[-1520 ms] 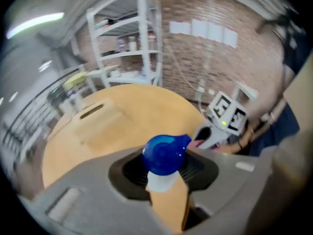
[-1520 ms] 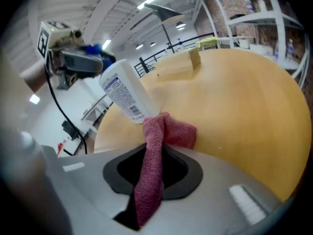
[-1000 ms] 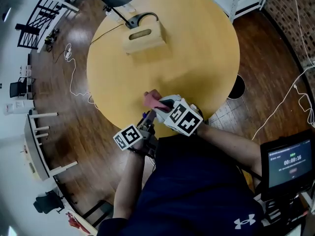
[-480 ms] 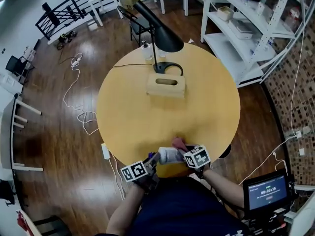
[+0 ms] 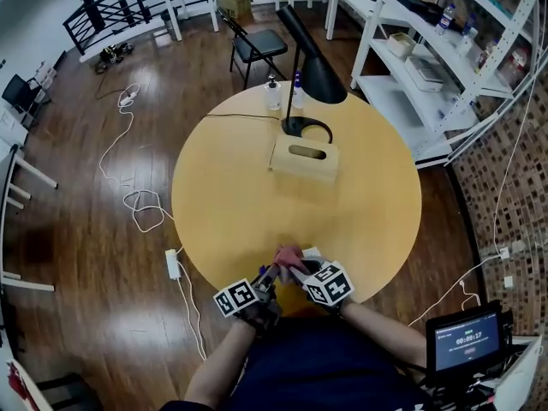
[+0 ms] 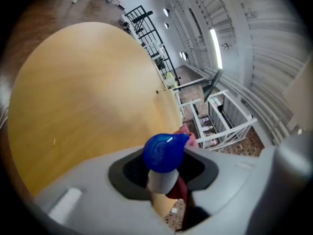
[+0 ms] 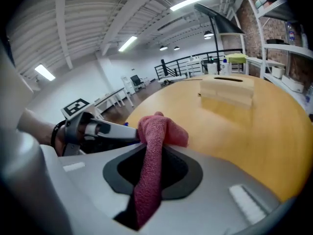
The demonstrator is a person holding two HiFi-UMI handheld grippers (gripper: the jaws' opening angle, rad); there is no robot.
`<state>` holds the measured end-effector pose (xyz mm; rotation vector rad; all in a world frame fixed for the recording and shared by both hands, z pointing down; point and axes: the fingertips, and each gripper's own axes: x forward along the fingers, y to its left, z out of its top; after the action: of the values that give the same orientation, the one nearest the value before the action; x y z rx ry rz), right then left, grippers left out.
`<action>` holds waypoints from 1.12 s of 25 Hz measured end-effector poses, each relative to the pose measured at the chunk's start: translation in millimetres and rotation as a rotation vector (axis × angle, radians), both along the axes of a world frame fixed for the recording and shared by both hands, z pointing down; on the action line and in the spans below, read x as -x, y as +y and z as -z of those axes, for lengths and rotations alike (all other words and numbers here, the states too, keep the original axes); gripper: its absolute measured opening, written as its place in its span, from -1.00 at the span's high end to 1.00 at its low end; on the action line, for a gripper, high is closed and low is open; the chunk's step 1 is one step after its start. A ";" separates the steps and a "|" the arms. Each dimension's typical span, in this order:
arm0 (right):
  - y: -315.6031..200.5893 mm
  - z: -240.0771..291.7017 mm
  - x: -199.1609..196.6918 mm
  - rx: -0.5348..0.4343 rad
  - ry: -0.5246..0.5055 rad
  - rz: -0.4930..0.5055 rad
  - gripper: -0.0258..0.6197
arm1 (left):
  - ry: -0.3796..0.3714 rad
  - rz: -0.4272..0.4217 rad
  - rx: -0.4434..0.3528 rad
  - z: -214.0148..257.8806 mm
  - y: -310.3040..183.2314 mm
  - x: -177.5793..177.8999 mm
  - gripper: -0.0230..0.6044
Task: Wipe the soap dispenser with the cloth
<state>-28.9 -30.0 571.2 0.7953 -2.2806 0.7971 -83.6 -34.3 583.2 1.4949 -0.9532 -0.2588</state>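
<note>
The soap dispenser (image 6: pixel 164 153), a white bottle with a blue pump head, is held by its neck in my left gripper (image 6: pixel 164 180), whose jaws are shut on it. My right gripper (image 7: pixel 149 165) is shut on the pink cloth (image 7: pixel 159 131), which bunches beyond its jaws and hangs down between them. In the head view both grippers meet over the round table's near edge (image 5: pixel 377 268). There the cloth (image 5: pixel 287 255) lies against the dispenser and hides most of it, with the left gripper (image 5: pixel 270 278) beside the right gripper (image 5: pixel 297 265). The cloth (image 6: pixel 186 133) shows just behind the pump head.
A wooden tissue box (image 5: pixel 304 159) and a black lamp (image 5: pixel 312 71) stand at the table's far side, with two small bottles (image 5: pixel 274 94) at the far edge. A chair (image 5: pixel 257 45) and shelves (image 5: pixel 445 54) lie beyond. A monitor (image 5: pixel 462 339) is at the lower right.
Both grippers have sunk toward the table's near edge. The white bottle that showed between them half a second ago is now mostly covered by the pink cloth. The head view has tilted.
</note>
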 end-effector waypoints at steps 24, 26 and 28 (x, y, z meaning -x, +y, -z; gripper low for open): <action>-16.2 -13.0 -59.5 -0.006 0.128 -0.235 0.70 | 0.198 0.087 0.017 -19.8 -8.7 22.1 0.46; -21.5 -13.1 -73.2 0.013 0.147 -0.295 0.70 | 0.195 0.082 0.016 -19.2 -7.6 20.4 0.46; -22.5 -4.2 -59.8 -0.005 0.137 -0.275 0.70 | 0.193 0.088 0.020 -19.9 -10.3 20.4 0.46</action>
<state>31.0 -52.5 575.4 1.1465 -2.0791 0.8297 -104.0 -44.5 603.0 1.3844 -0.8643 -0.4485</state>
